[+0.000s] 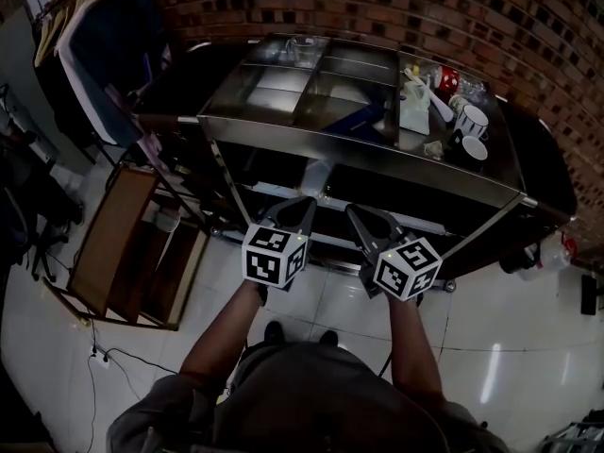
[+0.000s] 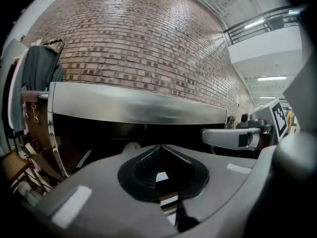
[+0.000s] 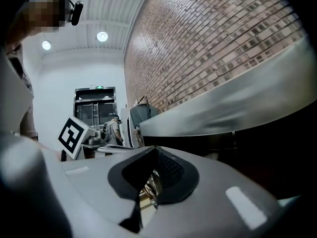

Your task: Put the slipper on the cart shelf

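A steel cart point(image 1: 377, 149) stands against the brick wall, with a dark lower shelf point(image 1: 283, 173) under its top tray. On that lower shelf lies a pale thing point(image 1: 317, 171) that looks like the slipper; it peeks up just past my left jaws as a pale slipper shape point(image 2: 131, 147). Just in front of the cart, my left gripper point(image 1: 304, 206) points at the shelf, shut, with nothing between its tips point(image 2: 159, 147). Beside it, my right gripper point(image 1: 355, 213) also faces the cart; its tips point(image 3: 151, 150) meet and hold nothing.
The cart's top tray holds mugs point(image 1: 472, 121), a white bottle point(image 1: 412, 102) and a blue item point(image 1: 363, 119). A wooden rack point(image 1: 118, 243) stands at the left on the tiled floor. Clothes point(image 1: 90, 50) hang at the far left. A black-covered counter point(image 1: 547, 168) runs behind the cart.
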The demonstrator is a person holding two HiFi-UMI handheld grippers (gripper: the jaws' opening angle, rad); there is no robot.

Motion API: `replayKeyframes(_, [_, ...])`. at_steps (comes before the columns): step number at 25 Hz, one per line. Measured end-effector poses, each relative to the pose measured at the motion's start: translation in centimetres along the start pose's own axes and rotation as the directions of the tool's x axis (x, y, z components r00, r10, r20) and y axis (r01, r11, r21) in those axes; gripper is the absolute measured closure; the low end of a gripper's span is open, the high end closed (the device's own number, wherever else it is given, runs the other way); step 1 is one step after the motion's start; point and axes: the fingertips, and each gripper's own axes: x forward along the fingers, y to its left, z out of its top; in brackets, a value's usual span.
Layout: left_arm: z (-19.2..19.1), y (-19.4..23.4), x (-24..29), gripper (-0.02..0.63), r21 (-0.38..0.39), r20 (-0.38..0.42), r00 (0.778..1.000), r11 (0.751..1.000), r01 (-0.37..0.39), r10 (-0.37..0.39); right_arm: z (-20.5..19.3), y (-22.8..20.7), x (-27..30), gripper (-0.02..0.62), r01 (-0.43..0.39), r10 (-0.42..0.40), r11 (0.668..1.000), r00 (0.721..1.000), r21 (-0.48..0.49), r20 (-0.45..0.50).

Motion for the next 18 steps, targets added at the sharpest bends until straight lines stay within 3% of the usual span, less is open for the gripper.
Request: replayKeyframes(18, [0.5, 0.9, -0.7, 0.598, 0.020, -0.014, 0.988, 0.988, 0.156, -0.156, 0.5, 1.5, 2.0, 0.597, 0.074, -0.075, 0.997, 0.997, -0.028, -0.015])
